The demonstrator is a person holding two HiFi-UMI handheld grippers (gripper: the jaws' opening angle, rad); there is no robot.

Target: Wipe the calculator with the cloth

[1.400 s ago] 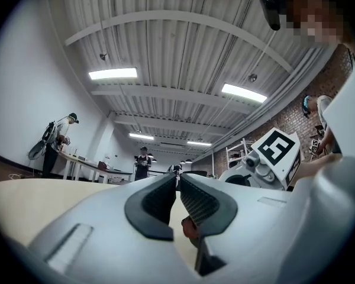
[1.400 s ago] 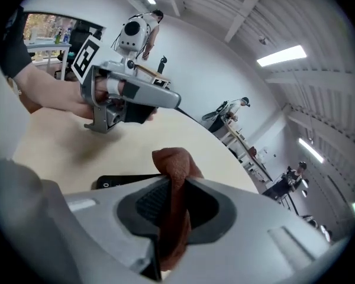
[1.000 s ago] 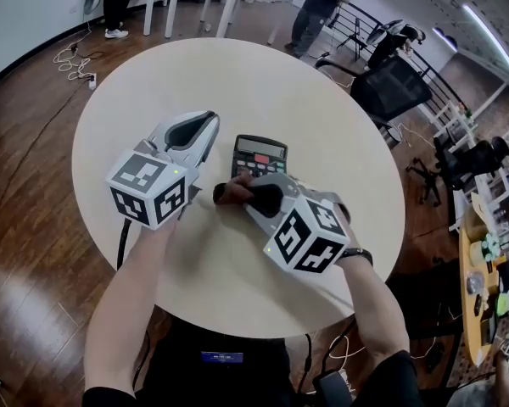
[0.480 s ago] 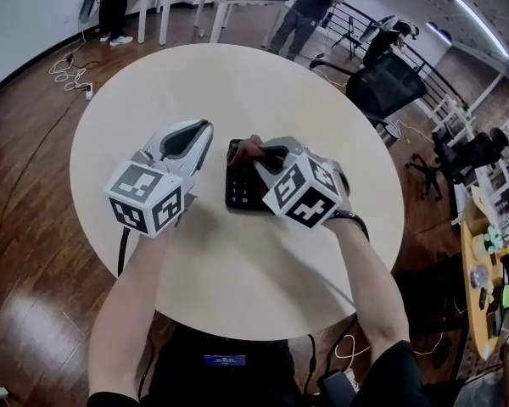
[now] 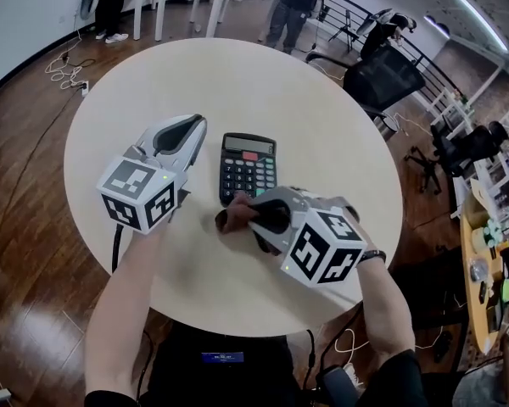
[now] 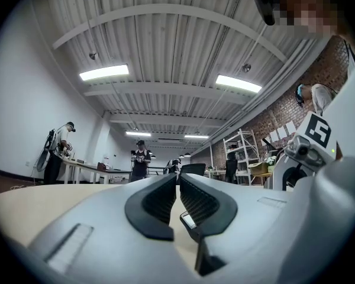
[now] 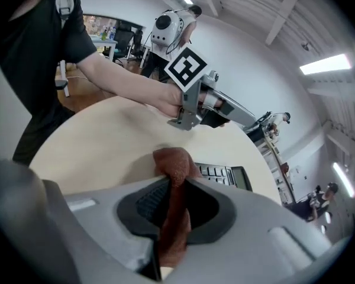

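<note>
The black calculator (image 5: 248, 168) lies flat in the middle of the round table, its display toward the far side. My right gripper (image 5: 242, 214) is shut on a brown cloth (image 5: 227, 219). The bunched end of that cloth rests at the calculator's near edge, toward its left corner. The right gripper view shows the cloth (image 7: 176, 169) pinched upright between the dark pads, with the calculator (image 7: 226, 174) just beyond. My left gripper (image 5: 195, 128) is held left of the calculator, shut with nothing in it, its pads (image 6: 165, 197) close together.
The beige round table (image 5: 322, 125) has bare top all around the calculator. Beyond it are a black office chair (image 5: 377, 79), standing people (image 5: 293, 7) and other tables at the back. Cables lie on the wooden floor at the left.
The right gripper swept the cloth up over the calculator's keys half a second ago, then drew it back to the near edge. The left gripper stayed beside the calculator.
</note>
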